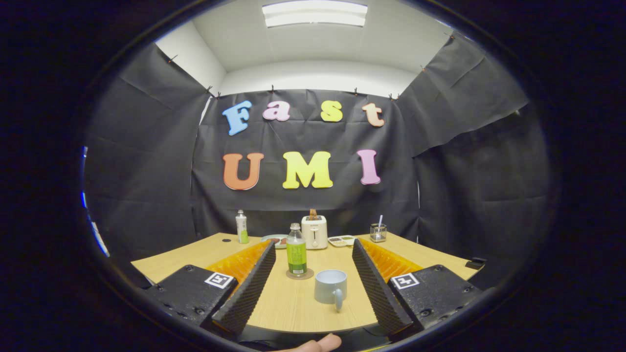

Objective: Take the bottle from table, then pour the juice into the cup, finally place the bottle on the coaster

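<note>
The tongs [311,266] stood wide open, holding nothing. Between the 2 fingers, on the wooden surface [288,305], the green-labelled juice bottle [296,255] stood upright on a round coaster [300,275]. The pale mug [331,288] sat just beside it, nearer the tongs. A toaster [314,231] stood beyond.

Gripper-mounted fisheye, facing table [205,254]

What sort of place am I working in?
Probably a staged recording booth, not a home: black cloth walls around one wooden table set with a white toaster. The open gripper holds nothing.
</note>
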A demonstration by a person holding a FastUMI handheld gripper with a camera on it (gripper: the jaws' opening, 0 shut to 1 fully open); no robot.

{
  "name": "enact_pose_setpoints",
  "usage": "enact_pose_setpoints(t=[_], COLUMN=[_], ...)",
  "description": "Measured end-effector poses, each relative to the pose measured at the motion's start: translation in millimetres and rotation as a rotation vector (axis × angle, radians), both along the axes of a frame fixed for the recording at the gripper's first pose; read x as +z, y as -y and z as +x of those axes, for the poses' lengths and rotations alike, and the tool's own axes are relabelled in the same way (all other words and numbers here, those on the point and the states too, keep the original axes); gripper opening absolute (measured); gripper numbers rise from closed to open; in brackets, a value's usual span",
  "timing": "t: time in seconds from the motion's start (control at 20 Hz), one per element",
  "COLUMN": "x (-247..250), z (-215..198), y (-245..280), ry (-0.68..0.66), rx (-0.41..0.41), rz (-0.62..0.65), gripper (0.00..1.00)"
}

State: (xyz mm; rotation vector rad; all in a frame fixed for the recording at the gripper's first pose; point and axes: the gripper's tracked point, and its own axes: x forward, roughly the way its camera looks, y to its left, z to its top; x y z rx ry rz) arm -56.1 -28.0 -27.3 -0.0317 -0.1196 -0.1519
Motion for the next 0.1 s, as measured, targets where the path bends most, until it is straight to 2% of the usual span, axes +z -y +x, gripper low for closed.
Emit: enact_pose_setpoints(t=[0.1], x=[0.7], z=[-2.0], y=[0.9], ry=[0.008], rx=[-0.008], rz=[-0.016], gripper=[1.0])
